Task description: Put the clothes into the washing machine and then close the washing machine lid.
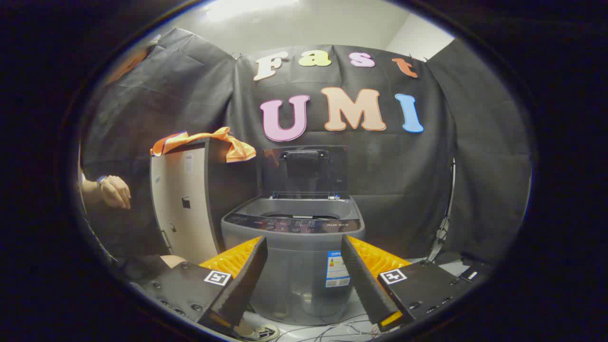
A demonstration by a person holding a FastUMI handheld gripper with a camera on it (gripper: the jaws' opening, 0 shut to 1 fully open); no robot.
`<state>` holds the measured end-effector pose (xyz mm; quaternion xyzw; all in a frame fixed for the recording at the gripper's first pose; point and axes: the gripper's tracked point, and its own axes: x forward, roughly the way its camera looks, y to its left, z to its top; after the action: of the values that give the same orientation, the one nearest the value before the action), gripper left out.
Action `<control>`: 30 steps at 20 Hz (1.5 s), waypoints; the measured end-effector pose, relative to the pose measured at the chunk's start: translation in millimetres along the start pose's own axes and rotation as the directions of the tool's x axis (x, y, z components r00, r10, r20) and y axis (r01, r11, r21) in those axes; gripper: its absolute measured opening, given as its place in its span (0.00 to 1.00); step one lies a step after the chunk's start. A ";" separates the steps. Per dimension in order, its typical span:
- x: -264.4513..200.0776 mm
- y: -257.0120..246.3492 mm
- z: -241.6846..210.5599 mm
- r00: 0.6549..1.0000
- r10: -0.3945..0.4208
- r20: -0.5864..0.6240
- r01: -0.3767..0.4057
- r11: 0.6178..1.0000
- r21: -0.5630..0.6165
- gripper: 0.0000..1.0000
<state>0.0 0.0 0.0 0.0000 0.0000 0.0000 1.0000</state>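
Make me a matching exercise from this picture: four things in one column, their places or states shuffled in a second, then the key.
Things
1. lid
2. orange cloth
3. gripper
4. hand

States
A. draped over the cabinet top
B. raised upright behind the washer tub
C. open, holding nothing
D. left of the cabinet, apart from it

Pairs: 1-B, 2-A, 3-C, 4-D

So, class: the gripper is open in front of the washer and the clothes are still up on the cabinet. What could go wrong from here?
1. The orange garment drapes over the cabinet top's edge; a pinch on one fold may let the rest slide off.
2. The washing machine lid stands upright right beside the cabinet; a carried cloth might snag on it.
3. The gripper, open and empty, sits low, so lifting could knock the washer's front.
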 end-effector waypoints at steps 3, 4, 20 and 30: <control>-0.2 5.9 -2.0 0.999 0.034 -0.007 -0.034 0.999 0.001 0.98; -1.0 4.9 -2.3 0.999 0.034 -0.010 -0.034 0.999 0.004 0.98; -0.2 5.4 -2.6 0.999 0.032 -0.008 -0.032 0.999 0.003 0.98; 0.3 4.7 -2.8 0.999 0.031 -0.011 -0.031 1.000 0.004 0.97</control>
<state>0.3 4.7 -2.8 0.0018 0.0053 0.0156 0.9999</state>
